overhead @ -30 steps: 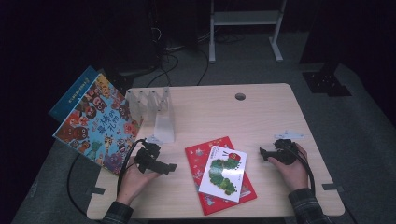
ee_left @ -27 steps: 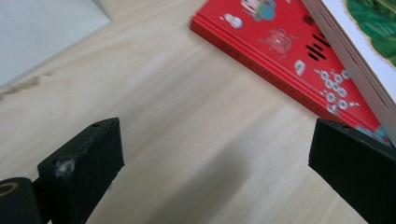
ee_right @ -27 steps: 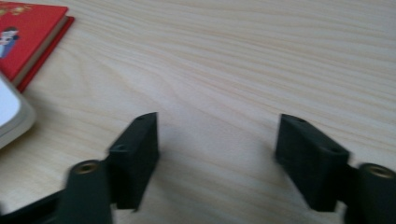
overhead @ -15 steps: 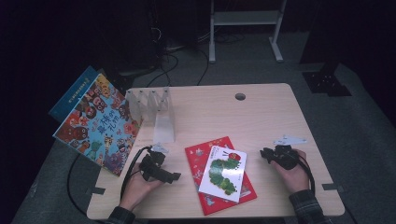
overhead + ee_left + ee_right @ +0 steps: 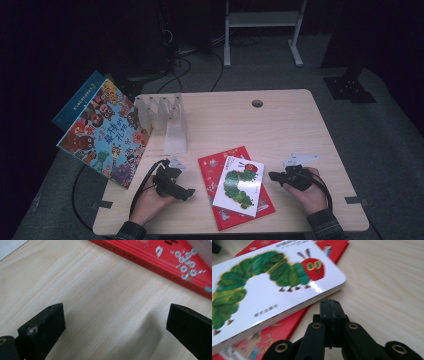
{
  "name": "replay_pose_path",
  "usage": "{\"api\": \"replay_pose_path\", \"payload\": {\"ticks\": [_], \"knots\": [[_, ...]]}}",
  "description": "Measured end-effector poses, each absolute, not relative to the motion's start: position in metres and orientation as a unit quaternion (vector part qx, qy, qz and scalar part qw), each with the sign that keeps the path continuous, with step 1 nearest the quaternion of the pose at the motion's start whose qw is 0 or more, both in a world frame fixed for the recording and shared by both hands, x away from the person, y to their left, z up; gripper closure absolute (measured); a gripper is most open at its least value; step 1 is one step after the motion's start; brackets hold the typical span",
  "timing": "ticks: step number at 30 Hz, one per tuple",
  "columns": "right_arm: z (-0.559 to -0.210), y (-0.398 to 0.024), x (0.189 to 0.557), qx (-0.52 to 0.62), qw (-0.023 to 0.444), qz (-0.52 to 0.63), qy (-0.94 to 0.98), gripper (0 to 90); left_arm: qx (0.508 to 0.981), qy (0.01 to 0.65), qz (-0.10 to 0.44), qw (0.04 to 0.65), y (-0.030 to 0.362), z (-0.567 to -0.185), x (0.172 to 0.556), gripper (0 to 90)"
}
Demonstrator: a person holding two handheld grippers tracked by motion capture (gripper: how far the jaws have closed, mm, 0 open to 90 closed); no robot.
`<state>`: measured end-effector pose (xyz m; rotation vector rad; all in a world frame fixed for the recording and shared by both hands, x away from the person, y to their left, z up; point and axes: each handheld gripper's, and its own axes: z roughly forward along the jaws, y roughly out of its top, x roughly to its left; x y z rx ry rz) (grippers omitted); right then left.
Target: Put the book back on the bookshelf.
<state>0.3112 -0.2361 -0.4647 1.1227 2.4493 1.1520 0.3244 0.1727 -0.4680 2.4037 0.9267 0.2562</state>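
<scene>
From the high view I have both grippers low over the near edge of the wooden table (image 5: pixel 280 125), one on each side of the two stacked books. My right gripper (image 5: pixel 274 176) points left toward the white caterpillar board book (image 5: pixel 239 186); its jaws have just been closing and now stand pressed flat together with nothing between them. In the right gripper view the closed tips (image 5: pixel 333 307) sit just beside the near corner of that book (image 5: pixel 262 290), at the level of its thick white edge; I cannot tell whether they touch it. The caterpillar book lies on top of the red book (image 5: pixel 220 167), turned slightly across it, and the red cover (image 5: pixel 287 327) shows underneath beside my jaws.

My left gripper (image 5: pixel 186 192) rests in the left hand (image 5: pixel 150 202) to the left of the red book, pointing right toward it. In the left gripper view its jaws stand wide apart over bare wood, holding nothing, with the red book's (image 5: pixel 160 260) spine edge lying ahead of them, apart from the tips.

Farther back on the left, a large colourful picture book (image 5: pixel 102 132) leans out over the table's edge beside a clear plastic book rack (image 5: pixel 165 117)
</scene>
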Motion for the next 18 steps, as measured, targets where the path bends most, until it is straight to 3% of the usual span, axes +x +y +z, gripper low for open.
{"api": "replay_pose_path", "payload": {"ticks": [7,18], "knots": [[-0.466,-0.227,0.303,0.343,0.076,0.392,0.851,89.4,0.879,0.330,0.128,0.319,0.176,-0.477,0.318,0.0],[-0.468,-0.221,0.303,0.315,0.051,0.401,0.859,89.4,0.882,0.310,0.125,0.332,0.181,-0.479,0.320,0.0]]}}
